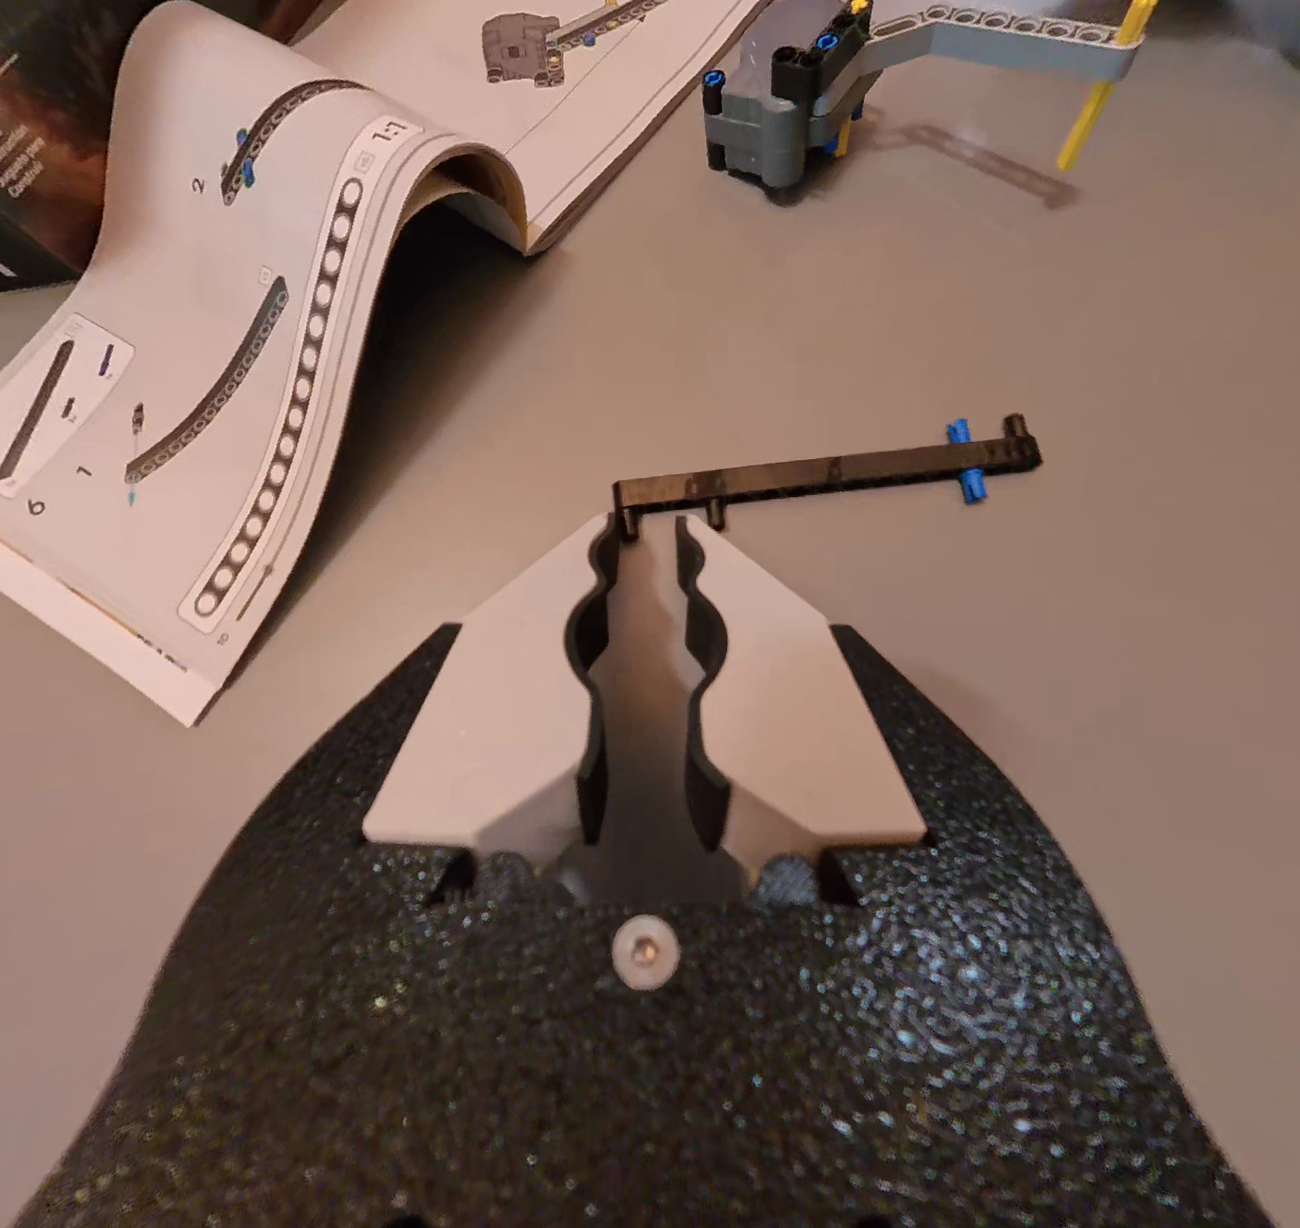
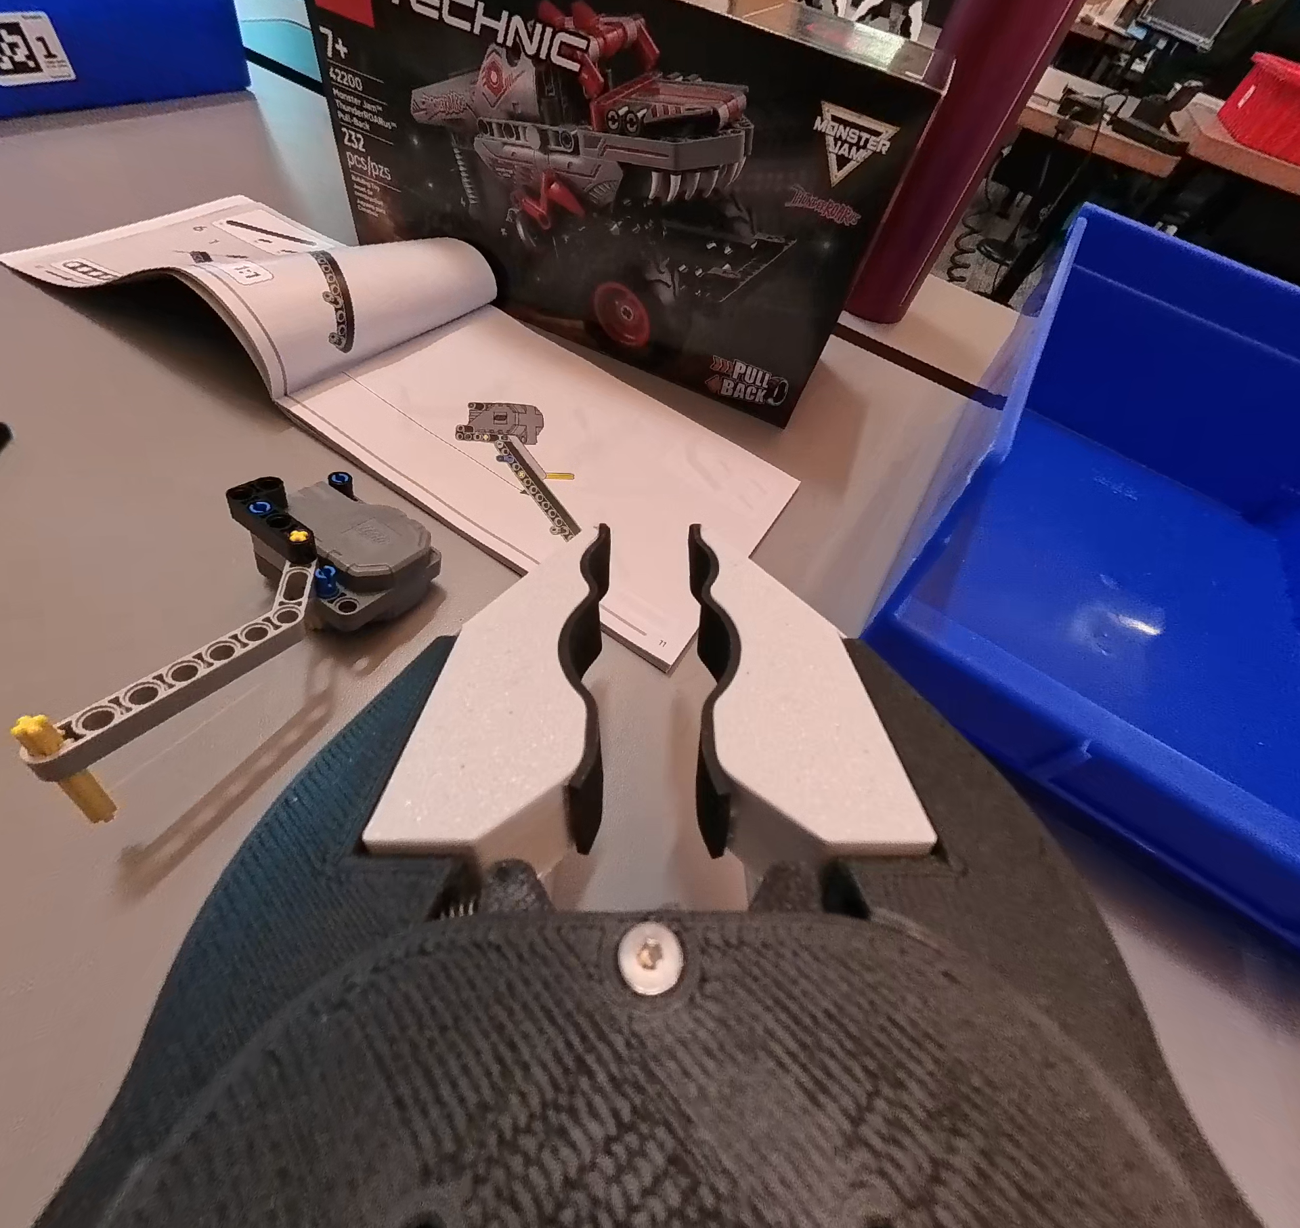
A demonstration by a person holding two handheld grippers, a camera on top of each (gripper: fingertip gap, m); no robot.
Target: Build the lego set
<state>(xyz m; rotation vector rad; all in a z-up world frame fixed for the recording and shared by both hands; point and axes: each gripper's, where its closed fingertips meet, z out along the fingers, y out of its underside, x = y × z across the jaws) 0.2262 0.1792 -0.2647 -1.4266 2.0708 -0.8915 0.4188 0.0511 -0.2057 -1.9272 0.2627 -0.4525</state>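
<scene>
A long black beam with a blue pin and short black pins lies on the grey table. My left gripper is open with a narrow gap, its tips at the beam's left end; one black pin sits between the fingertips, not clamped. The partial build, a grey block with a black beam, a bent light-grey beam and a yellow axle, stands farther right. It also shows in the right wrist view, left of my right gripper, which is open and empty over the booklet's corner.
The open instruction booklet lies on the table, its left page curled up. The set's box stands behind it. A large blue bin is close on the right, with a maroon bottle behind. Another blue bin is at the far left. The gap from one gripper's tips to the other's is roughly 25 centimeters. My right tips are roughly 11 centimeters from the grey block.
</scene>
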